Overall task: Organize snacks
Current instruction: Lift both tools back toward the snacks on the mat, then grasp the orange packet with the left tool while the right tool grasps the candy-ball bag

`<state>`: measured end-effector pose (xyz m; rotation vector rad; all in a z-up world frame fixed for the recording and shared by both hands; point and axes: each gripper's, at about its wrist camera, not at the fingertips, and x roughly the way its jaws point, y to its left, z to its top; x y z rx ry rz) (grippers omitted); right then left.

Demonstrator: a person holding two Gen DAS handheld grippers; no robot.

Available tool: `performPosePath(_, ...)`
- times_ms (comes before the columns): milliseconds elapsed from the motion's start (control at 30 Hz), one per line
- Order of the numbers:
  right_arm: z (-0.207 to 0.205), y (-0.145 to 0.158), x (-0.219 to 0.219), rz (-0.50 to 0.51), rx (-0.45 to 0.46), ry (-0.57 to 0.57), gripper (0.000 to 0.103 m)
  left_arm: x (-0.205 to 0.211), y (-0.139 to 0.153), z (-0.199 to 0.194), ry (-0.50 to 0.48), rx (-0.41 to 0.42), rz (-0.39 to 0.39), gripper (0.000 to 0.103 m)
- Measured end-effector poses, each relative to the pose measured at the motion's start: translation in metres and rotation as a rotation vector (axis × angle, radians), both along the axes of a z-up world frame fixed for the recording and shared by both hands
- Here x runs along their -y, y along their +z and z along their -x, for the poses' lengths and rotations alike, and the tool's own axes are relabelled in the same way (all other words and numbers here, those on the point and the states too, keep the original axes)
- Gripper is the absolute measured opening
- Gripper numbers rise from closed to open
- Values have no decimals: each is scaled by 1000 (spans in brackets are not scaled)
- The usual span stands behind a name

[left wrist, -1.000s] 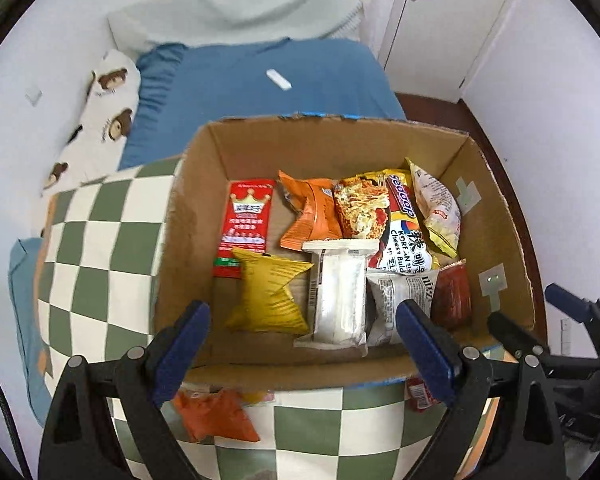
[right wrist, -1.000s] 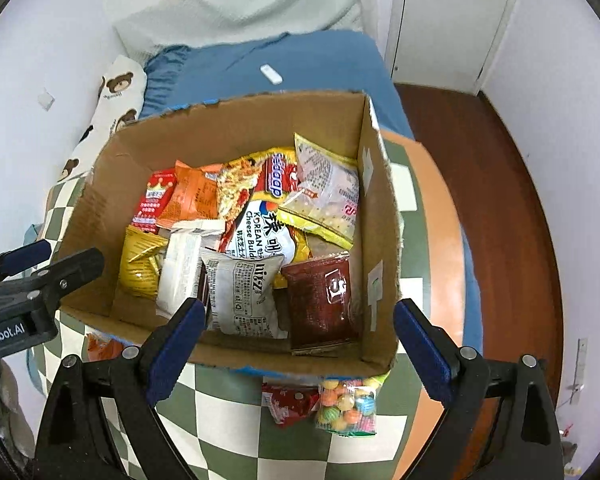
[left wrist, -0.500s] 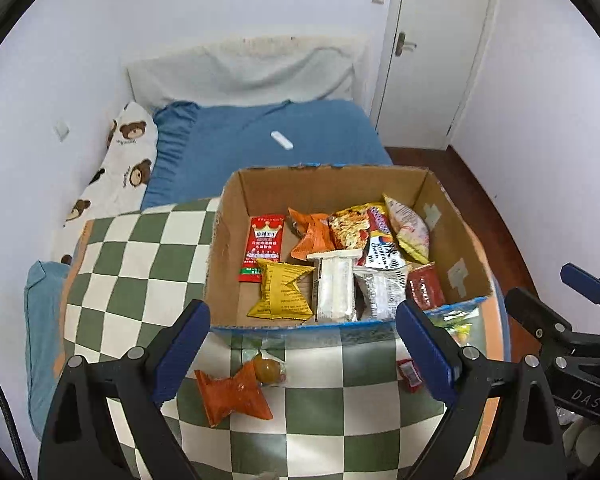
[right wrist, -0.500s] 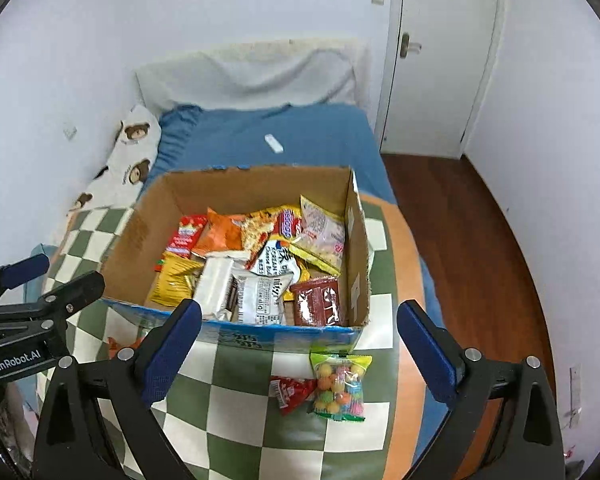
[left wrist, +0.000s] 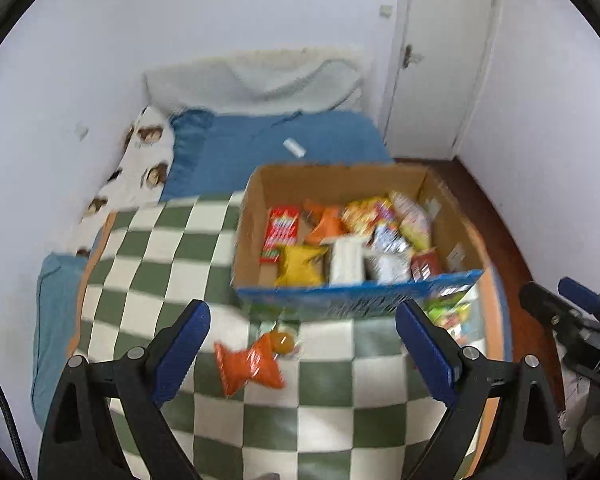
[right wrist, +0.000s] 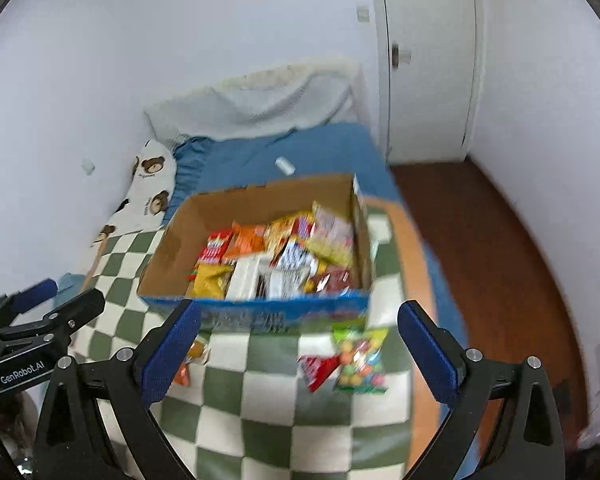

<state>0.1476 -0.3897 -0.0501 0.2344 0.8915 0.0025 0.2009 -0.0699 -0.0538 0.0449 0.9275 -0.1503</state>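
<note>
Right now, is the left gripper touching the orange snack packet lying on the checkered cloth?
Apart. The left wrist view shows the open left gripper with the orange packet lying between its fingers, touching neither.

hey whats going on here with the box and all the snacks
A person is sorting snacks into a cardboard box on a checkered blanket, holding a set of tongs in each hand. The left tongs and right tongs are both open and empty. An orange packet, a candy bag and a red packet lie outside the box.
</note>
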Motion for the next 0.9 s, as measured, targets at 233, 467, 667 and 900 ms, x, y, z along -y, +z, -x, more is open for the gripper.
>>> performPosePath(233,-24,-111,43,-85,-206,-95,71,-39,-84,-5,122,-179,-71,95)
performPosePath(467,-67,-203,58,-74,-383,-140,73,-78,-152,-9,226,-326,-111,95)
performPosePath(667,-80,-227,40,21,-426,-91,71,-78,-171,-16,176,-346,-181,95)
performPosePath(900,-51,-233,28,17,-475,-7,61,-18,-188,-25,-234,-259,-511,95)
